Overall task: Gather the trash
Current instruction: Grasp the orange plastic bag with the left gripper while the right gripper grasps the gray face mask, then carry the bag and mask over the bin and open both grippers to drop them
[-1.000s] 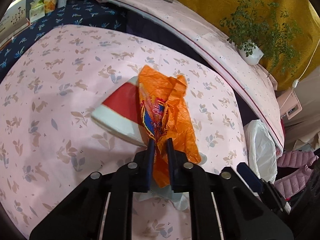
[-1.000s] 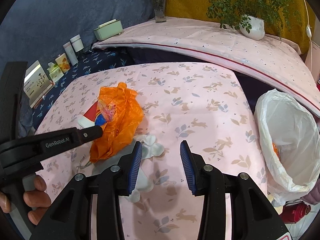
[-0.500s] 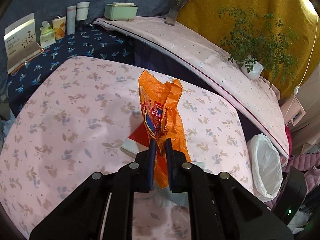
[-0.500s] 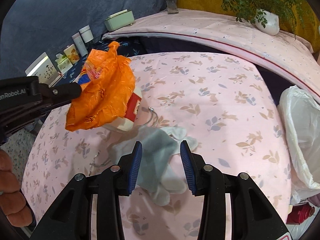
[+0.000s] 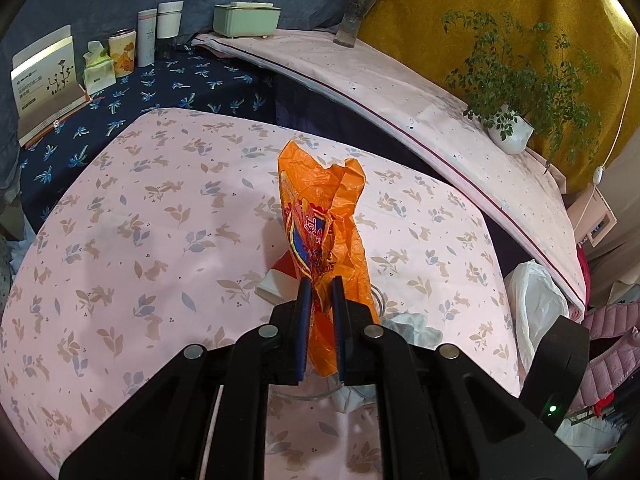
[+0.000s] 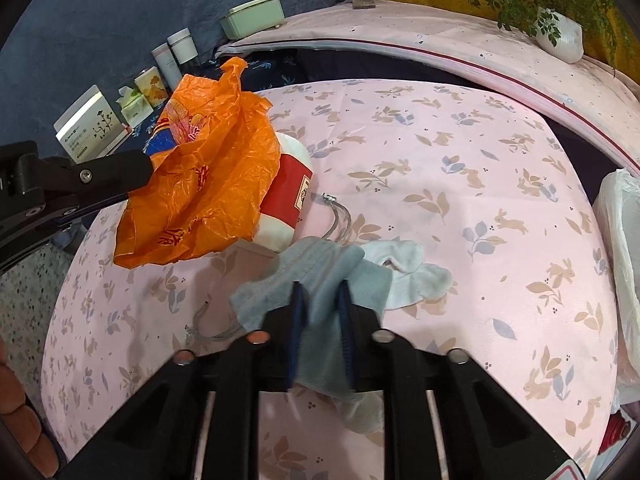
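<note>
Above the pink rabbit-print bench [image 6: 460,184], the left gripper [image 5: 319,286] pinches a crumpled orange plastic bag [image 5: 324,216]; the right gripper [image 6: 320,292] has just closed on a pale-blue cloth [image 6: 320,276]. Lift both clear before swinging toward the white bin liner [image 5: 536,304].

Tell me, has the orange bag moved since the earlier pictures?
Yes. The orange bag, held in the left gripper, has risen off the pink tablecloth and now hangs above the red-and-white carton.

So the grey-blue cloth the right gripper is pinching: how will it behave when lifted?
Probably floppy: the grey-blue cloth already folds and bunches around the right gripper, whose jaws have just closed on it. Likely light, with loose ends trailing. Its soft nap should grip well, not slip.
</note>
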Motion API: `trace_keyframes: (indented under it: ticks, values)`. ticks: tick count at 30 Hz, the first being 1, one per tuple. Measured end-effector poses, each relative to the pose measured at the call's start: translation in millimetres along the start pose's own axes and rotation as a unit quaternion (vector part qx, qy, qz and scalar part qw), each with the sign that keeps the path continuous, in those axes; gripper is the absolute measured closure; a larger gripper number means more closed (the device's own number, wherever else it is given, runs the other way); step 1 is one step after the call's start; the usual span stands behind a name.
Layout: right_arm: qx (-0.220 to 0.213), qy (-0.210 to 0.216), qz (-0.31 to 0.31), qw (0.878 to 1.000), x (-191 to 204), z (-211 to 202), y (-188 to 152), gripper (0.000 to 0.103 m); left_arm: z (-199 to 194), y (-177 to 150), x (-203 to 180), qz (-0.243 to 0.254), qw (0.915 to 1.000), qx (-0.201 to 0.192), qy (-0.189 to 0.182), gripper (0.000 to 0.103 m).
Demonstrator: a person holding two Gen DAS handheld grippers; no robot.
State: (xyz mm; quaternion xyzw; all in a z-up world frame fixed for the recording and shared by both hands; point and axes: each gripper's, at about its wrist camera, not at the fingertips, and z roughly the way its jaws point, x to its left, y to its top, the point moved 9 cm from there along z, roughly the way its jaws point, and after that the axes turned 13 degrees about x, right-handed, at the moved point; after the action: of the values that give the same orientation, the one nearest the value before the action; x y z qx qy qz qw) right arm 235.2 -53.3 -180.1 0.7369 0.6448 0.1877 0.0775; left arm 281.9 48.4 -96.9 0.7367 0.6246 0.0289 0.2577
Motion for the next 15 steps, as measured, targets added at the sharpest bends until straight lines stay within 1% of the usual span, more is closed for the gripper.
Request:
trace_keyframes:
  ticks: [1, 7, 15]
  values:
    - [-0.002, 0.001, -0.001, 1.000, 0, -2, 0, 0.098, -1, 0, -1, 0.000, 1.0000, 0.000, 0.000, 0.093]
    - [-0.038, 0.007, 0.004, 0.999, -7, -38, 11, 0.099, -13, 1, -12, 0.010, 0.9999, -0.009, 0.001, 0.093]
    - [-0.091, 0.013, 0.017, 0.996, -31, -100, 31, 0.099, -33, 4, -50, 0.035, 0.9991, -0.025, -0.003, 0.093]
